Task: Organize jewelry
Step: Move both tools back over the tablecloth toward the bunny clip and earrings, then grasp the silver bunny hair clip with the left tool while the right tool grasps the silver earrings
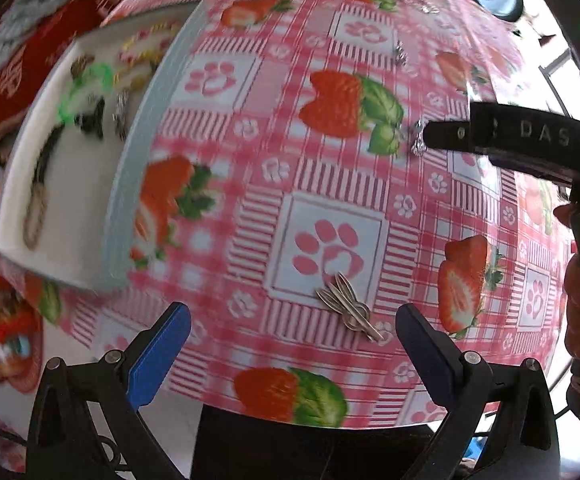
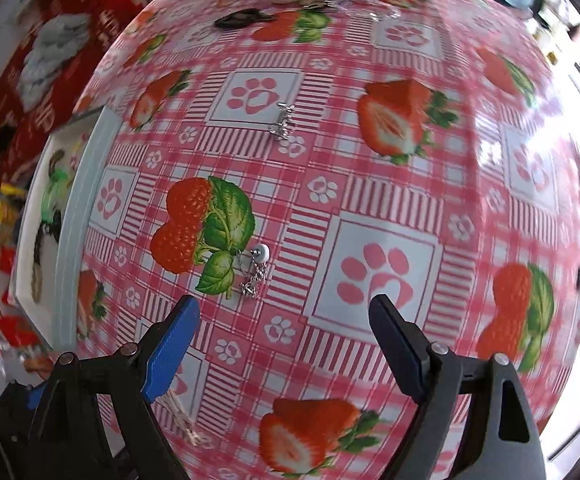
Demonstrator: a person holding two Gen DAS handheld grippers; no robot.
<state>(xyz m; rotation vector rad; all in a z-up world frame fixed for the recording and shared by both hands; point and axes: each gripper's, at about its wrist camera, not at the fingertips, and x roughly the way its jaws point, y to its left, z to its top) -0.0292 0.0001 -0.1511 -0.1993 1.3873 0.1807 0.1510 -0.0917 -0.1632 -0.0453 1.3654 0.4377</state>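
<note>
1. Leftmost, I see the white tray (image 1: 14, 200) on the bench (image 1: 329, 208), holding green, black and yellow pieces, blurred.
2. Next, my left gripper (image 1: 293, 320) hangs fingers wide above silver leaf-shaped earrings (image 1: 347, 306).
3. Rightward, my right gripper (image 2: 284, 316) stands wide, empty, near a silver chain earring (image 2: 254, 270) with a white stud.

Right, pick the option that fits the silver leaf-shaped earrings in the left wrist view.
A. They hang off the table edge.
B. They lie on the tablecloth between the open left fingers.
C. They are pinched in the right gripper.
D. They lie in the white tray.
B: the silver leaf-shaped earrings rest on the strawberry tablecloth, ahead of the left gripper, whose jaws stand wide apart and touch nothing; the white tray sits off to the left.
</note>
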